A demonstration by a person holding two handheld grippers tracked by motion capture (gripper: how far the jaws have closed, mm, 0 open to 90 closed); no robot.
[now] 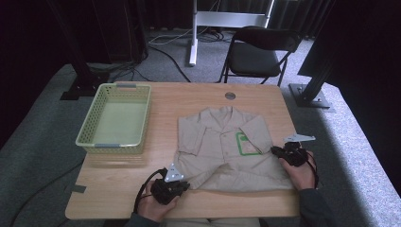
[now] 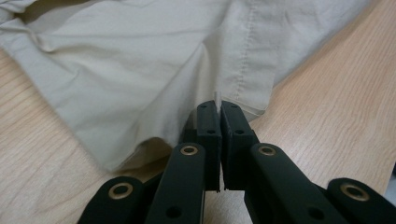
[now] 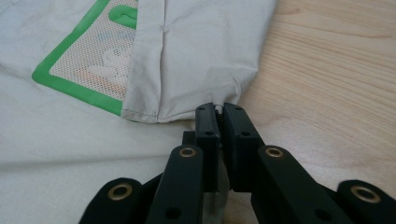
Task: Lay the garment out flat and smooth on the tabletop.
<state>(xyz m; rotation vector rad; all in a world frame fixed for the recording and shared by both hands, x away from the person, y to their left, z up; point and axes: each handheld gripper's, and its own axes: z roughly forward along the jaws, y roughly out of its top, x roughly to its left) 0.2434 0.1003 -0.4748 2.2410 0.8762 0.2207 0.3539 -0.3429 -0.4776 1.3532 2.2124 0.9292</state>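
A beige short-sleeved shirt [image 1: 220,149] lies flat on the wooden table [image 1: 165,99], collar away from me, with a green-edged patch [image 1: 247,143] on its chest. My left gripper [image 1: 185,185] is at the shirt's near left hem corner. Its jaws are shut, pinching a thin fold of the hem [image 2: 243,84], as the left gripper [image 2: 218,103] view shows. My right gripper [image 1: 275,150] is at the right sleeve's edge. In the right gripper [image 3: 218,108] view the jaws are shut on the sleeve's corner [image 3: 205,70], just beside the green patch [image 3: 84,65].
A light green plastic basket [image 1: 86,135] stands on the table's far left. A round grommet [image 1: 230,95] sits near the far edge. Behind the table are a black folding chair [image 1: 257,52] and a white stand [image 1: 194,38]. Bare wood lies right of the shirt.
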